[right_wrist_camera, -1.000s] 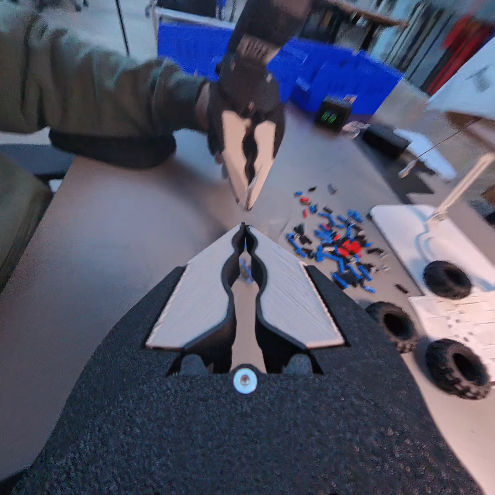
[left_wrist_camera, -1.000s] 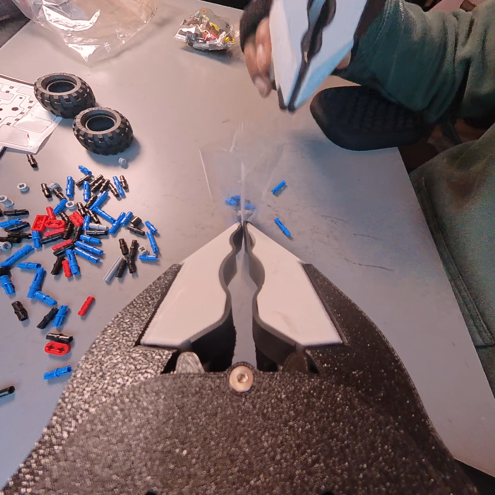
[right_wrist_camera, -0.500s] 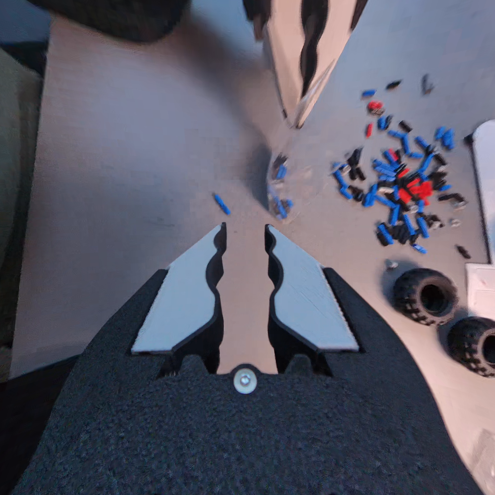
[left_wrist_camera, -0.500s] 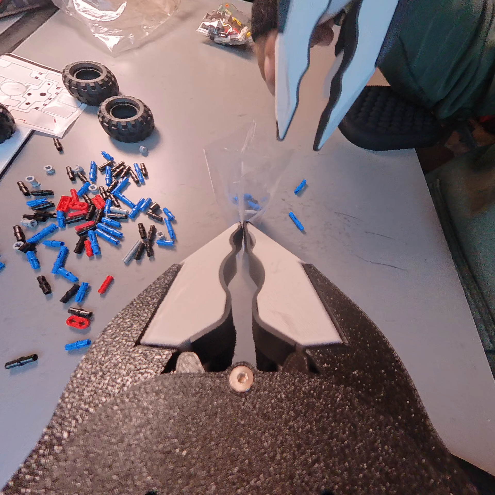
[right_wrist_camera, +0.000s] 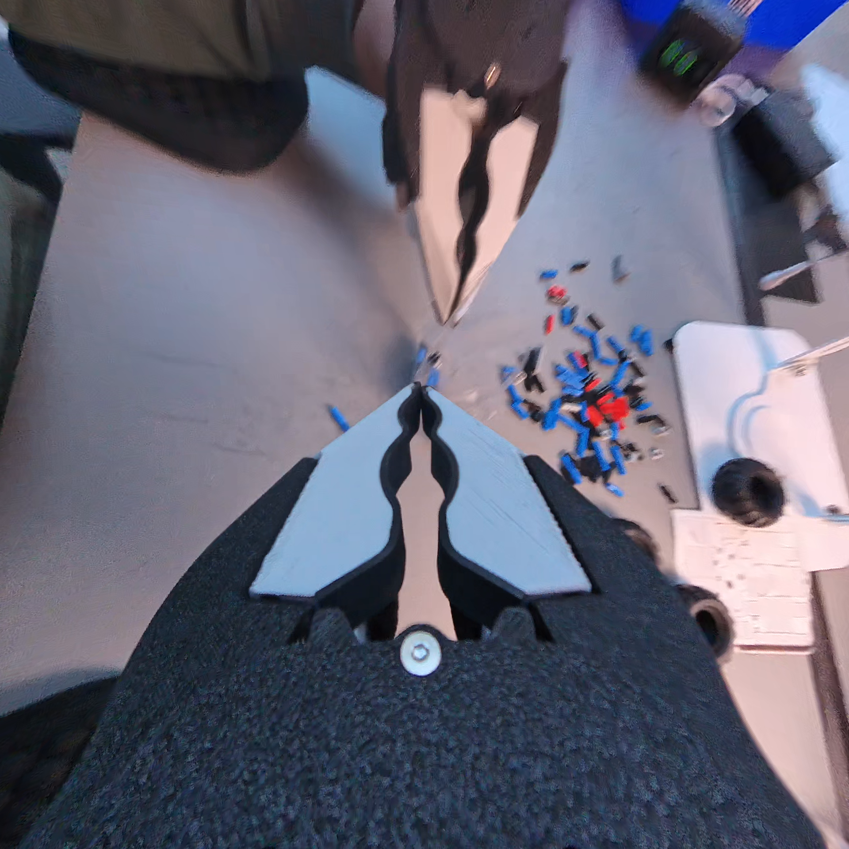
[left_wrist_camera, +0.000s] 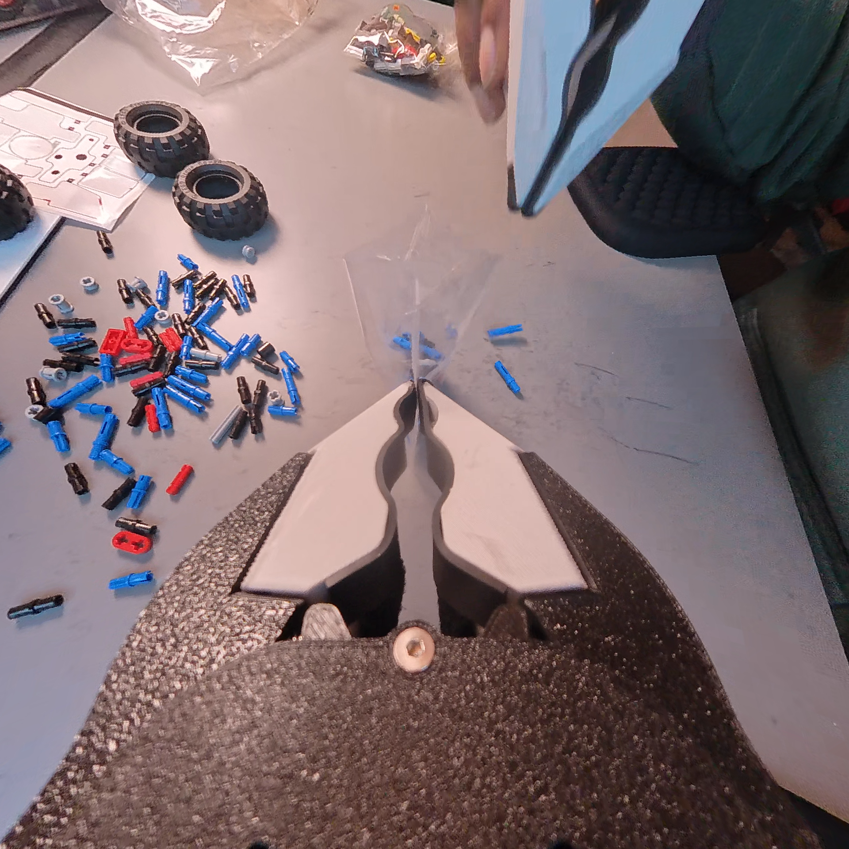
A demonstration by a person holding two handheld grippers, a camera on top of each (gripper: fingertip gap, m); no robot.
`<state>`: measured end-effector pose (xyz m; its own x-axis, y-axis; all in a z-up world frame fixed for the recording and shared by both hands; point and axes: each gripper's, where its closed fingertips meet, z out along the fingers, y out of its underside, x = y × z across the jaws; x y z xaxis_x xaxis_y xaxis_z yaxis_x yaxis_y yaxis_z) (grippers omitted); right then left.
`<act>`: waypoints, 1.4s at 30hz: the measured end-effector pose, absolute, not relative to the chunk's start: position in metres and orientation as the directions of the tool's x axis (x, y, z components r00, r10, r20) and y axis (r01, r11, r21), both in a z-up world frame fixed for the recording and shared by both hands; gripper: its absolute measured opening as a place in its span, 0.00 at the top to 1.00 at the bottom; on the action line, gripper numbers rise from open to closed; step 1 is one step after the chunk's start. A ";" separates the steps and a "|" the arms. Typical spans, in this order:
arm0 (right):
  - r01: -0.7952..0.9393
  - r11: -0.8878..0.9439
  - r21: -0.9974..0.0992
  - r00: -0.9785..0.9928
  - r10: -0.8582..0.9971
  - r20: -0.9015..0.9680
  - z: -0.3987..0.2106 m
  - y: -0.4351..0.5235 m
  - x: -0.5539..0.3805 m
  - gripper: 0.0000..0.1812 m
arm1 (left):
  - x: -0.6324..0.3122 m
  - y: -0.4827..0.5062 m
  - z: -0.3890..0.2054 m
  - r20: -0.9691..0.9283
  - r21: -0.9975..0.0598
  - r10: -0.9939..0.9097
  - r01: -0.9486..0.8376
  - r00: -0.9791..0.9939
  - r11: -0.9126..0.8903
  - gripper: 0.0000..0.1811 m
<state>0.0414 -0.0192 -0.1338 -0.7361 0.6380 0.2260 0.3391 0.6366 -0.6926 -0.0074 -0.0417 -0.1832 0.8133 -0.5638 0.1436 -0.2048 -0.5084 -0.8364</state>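
My left gripper (left_wrist_camera: 417,382) is shut on the bottom of a small clear plastic bag (left_wrist_camera: 413,298), which stands up from the tips over the grey table (left_wrist_camera: 597,459). A few blue pins lie in the bag near the pinch. My right gripper (right_wrist_camera: 419,388) is shut. In the left wrist view it (left_wrist_camera: 523,211) hangs tips down just right of the bag's top edge, and I see nothing between its fingers. The blurred right wrist view shows the left gripper (right_wrist_camera: 448,321) just beyond my tips, with the bag (right_wrist_camera: 429,363) between them. Two loose blue pins (left_wrist_camera: 505,330) lie right of the bag.
A pile of blue, black and red pins (left_wrist_camera: 151,367) lies to the left, with black tyres (left_wrist_camera: 219,198) and a printed sheet (left_wrist_camera: 59,156) behind it. Empty clear bags (left_wrist_camera: 206,36) and a parts packet (left_wrist_camera: 399,41) lie at the back. The table edge, a black chair (left_wrist_camera: 657,206) and a person's green sleeve (left_wrist_camera: 758,92) are at the right.
The right gripper was shut a second ago, open half a second ago, and is shut again now beside the bag's top. The left gripper has kept its hold on the bag.
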 end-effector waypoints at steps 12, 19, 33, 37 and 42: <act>0.280 0.658 -0.699 -0.735 0.615 0.284 -0.112 -0.030 0.007 1.00 | -0.006 -0.044 -0.185 0.137 -0.835 -0.569 -0.214 0.811 -0.507 1.00; 0.285 0.663 -0.693 -0.740 0.611 0.280 -0.113 -0.029 0.011 1.00 | -0.005 -0.044 -0.184 0.140 -0.836 -0.570 -0.212 0.810 -0.506 1.00; 0.344 0.665 -0.663 -0.740 0.627 0.243 -0.128 -0.019 0.033 1.00 | -0.006 -0.045 -0.184 0.145 -0.838 -0.568 -0.205 0.810 -0.505 1.00; 0.452 0.657 -0.603 -0.743 0.652 0.154 -0.170 -0.008 0.057 0.97 | -0.008 -0.045 -0.184 0.146 -0.837 -0.564 -0.202 0.813 -0.508 1.00; 0.532 0.651 -0.541 -0.739 0.669 0.079 -0.222 -0.006 0.074 0.94 | -0.007 -0.044 -0.185 0.148 -0.838 -0.564 -0.200 0.813 -0.508 1.00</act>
<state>0.0743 -0.0058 -0.2222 -0.7387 0.6694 0.0791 0.5324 0.6514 -0.5406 -0.0068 -0.0442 -0.1847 0.8127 -0.5636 0.1479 -0.1997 -0.5079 -0.8380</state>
